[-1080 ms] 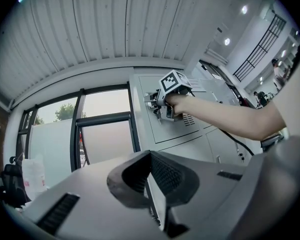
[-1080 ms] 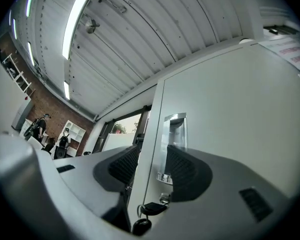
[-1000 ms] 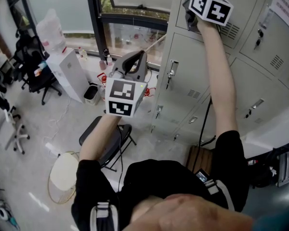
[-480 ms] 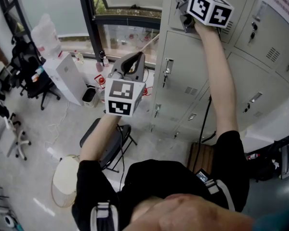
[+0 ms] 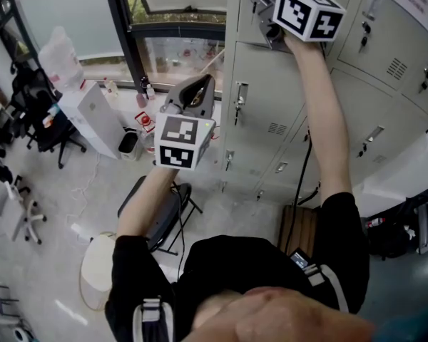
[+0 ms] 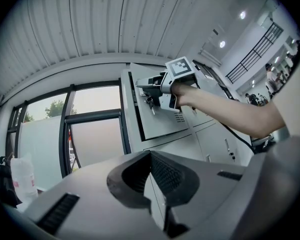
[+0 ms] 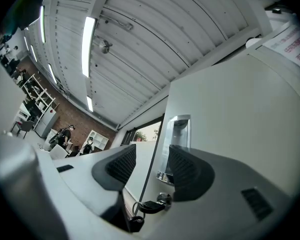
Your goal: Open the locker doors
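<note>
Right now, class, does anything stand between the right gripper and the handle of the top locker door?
Nothing visible does. The right gripper, whose jaws have just been opening, has the chrome handle directly ahead in the gap between them, not gripped. The key hangs below, out of the way.

head: steeply down over lockers [image 5: 271, 91] | left gripper view: facing them | right gripper view: close-up
</note>
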The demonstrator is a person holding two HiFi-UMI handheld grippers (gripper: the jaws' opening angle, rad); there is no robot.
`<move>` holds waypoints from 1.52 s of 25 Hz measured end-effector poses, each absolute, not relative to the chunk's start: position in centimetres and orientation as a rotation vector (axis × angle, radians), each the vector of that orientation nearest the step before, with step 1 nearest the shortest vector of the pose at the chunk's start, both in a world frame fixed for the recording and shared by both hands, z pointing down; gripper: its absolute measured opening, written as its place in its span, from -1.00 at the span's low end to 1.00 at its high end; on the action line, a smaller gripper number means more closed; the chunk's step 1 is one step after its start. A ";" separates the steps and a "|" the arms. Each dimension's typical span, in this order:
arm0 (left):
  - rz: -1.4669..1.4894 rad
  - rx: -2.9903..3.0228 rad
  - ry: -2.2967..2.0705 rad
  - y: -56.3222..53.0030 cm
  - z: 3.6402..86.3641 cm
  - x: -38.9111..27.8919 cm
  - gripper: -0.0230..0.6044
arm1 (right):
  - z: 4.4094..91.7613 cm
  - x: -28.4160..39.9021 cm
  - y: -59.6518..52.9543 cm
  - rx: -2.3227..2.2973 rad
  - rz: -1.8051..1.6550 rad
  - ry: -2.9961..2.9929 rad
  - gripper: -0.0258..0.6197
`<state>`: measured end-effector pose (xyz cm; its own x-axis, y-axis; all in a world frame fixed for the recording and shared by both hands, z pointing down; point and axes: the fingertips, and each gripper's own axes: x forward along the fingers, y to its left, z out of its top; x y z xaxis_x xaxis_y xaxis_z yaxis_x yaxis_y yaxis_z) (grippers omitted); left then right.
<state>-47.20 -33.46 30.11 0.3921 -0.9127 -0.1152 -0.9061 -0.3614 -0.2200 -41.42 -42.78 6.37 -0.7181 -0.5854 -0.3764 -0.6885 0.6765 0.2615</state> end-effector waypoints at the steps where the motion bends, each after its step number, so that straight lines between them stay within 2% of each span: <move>1: -0.040 -2.410 1.602 -33.5 30.2 -47.0 -0.90 | 6.4 -41.4 -42.5 -1.010 0.569 2.632 -0.29; 25: 0.007 -2.482 1.507 -31.6 29.5 -41.7 -0.90 | 6.3 -37.7 -33.7 -0.791 0.617 2.680 -0.29; 38: 0.093 -2.462 1.468 -31.0 25.8 -38.8 -0.90 | 6.3 -34.1 -29.4 -0.705 0.633 2.675 -0.29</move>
<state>-38.75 -30.97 25.82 0.4838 -0.8537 -0.1928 -0.8712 -0.4488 -0.1991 -34.15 -29.45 6.29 -0.8337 -0.3908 -0.3902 -0.5242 0.7824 0.3364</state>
